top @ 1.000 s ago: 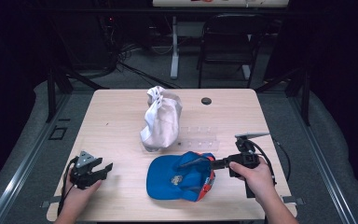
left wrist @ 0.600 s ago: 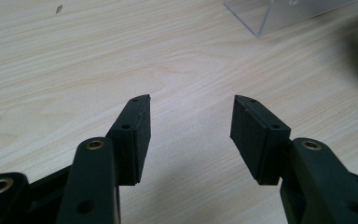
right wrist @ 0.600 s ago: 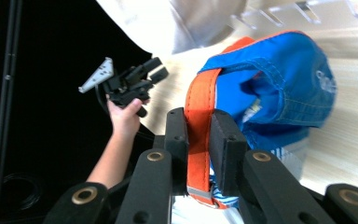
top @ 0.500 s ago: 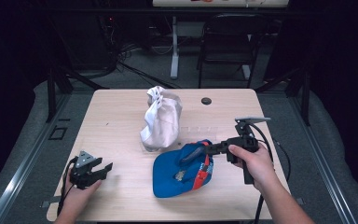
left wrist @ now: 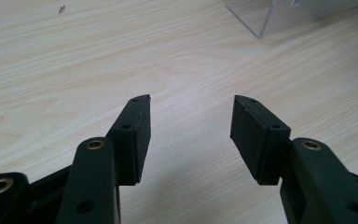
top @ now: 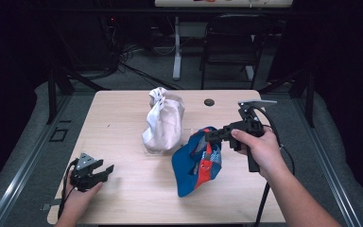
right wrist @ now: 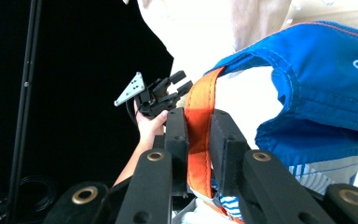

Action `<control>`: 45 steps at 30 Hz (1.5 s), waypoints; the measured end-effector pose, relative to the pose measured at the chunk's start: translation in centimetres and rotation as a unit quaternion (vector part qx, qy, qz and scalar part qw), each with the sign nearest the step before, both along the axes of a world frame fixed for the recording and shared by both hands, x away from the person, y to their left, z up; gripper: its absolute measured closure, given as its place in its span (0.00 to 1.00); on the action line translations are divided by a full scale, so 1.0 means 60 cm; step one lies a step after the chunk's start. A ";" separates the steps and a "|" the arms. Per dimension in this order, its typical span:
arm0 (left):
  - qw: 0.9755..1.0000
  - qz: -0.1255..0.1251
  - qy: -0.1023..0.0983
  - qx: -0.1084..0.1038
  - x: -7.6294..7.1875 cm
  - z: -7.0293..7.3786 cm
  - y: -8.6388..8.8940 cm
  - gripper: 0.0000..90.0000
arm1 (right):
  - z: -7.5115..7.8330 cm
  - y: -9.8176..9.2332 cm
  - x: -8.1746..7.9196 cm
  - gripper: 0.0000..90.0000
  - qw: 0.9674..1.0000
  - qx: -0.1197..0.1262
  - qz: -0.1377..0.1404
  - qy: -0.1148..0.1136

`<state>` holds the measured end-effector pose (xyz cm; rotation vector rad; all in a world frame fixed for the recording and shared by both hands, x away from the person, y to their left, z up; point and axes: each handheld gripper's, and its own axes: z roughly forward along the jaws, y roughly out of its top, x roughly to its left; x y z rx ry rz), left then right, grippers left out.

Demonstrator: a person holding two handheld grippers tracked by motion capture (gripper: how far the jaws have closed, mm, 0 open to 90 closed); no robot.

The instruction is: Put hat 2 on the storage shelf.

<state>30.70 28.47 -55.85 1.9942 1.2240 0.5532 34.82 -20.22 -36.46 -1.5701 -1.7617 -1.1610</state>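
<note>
Lifting, high view: the right gripper (top: 207, 137) has the blue fabric baseball cap with an orange strap and red-striped underside (top: 196, 163) clamped by its strap; the cap hangs tilted on edge, its lower rim at or just above the pale wooden table (top: 123, 118), just beside the white cloth drawstring bag (top: 163, 120).
Progress, high view: by my reading the pick-up is done and the carry is under way; where the cap should end up is not shown, so placing it is left, perhaps in or near the bag.
Idle hand, high view: the left gripper (top: 105, 171) rests at the table's near left corner, well apart from cap and bag, jaws parted with nothing in them.
Counts, high view: one cap, one bag, one small dark round disc (top: 209, 102) near the far edge, two grippers, two hands.
Left gripper view: two black pads (left wrist: 137, 133) stand about halfway apart over bare wood, holding nothing; one clear plastic box corner (left wrist: 279, 16) lies ahead, not touched.
Right gripper view: the jaws are pressed nearly together on the orange strap (right wrist: 199, 140), one pad on each side; the blue crown (right wrist: 326, 79) drapes to the right, with the white cloth behind it.
Counts, right gripper view: one strap in the grip, one other gripper in the far hand, its jaws apart and empty.
</note>
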 end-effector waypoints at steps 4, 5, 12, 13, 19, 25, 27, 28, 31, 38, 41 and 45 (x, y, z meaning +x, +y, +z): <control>1.000 0.000 0.000 0.001 0.000 0.000 0.000 0.54 | 0.021 -0.009 -0.002 0.87 1.000 -0.012 -0.009 -0.006; 1.000 0.000 -0.001 0.000 0.000 0.000 0.000 0.54 | 0.027 -0.012 -0.003 0.87 1.000 -0.017 -0.014 -0.007; 1.000 0.001 -0.002 0.000 0.000 -0.001 -0.002 0.54 | 0.064 -0.042 -0.009 0.87 0.998 -0.039 -0.041 -0.015; 1.000 0.001 -0.002 0.000 0.000 0.000 -0.002 0.54 | 0.069 -0.047 -0.009 0.87 0.998 -0.040 -0.044 -0.015; 1.000 0.001 -0.002 0.002 0.001 0.000 -0.001 0.54 | 0.096 -0.070 -0.010 0.87 0.997 -0.032 -0.064 -0.019; 1.000 0.002 -0.001 0.001 0.001 -0.001 -0.001 0.54 | 0.116 -0.076 0.002 0.87 0.996 -0.032 -0.078 -0.020; 1.000 0.003 -0.001 0.001 0.000 0.000 0.000 0.54 | 0.121 -0.077 0.009 0.87 0.996 -0.031 -0.087 -0.019; 1.000 0.002 -0.003 0.003 0.000 0.001 0.001 0.54 | 0.124 -0.078 0.013 0.87 0.995 -0.033 -0.089 -0.020; 1.000 0.004 -0.002 0.001 0.001 0.000 0.002 0.54 | 0.132 -0.077 0.025 0.87 0.994 -0.037 -0.098 -0.024; 1.000 0.000 0.003 0.003 0.001 0.003 0.005 0.54 | 0.147 -0.069 0.057 0.87 0.991 -0.048 -0.121 -0.029; 1.000 0.001 0.003 0.002 0.001 0.002 0.005 0.54 | 0.150 -0.064 0.071 0.87 0.990 -0.051 -0.129 -0.028; 1.000 0.001 0.003 0.002 0.001 0.002 0.005 0.54 | 0.151 -0.057 0.088 0.87 0.988 -0.060 -0.139 -0.029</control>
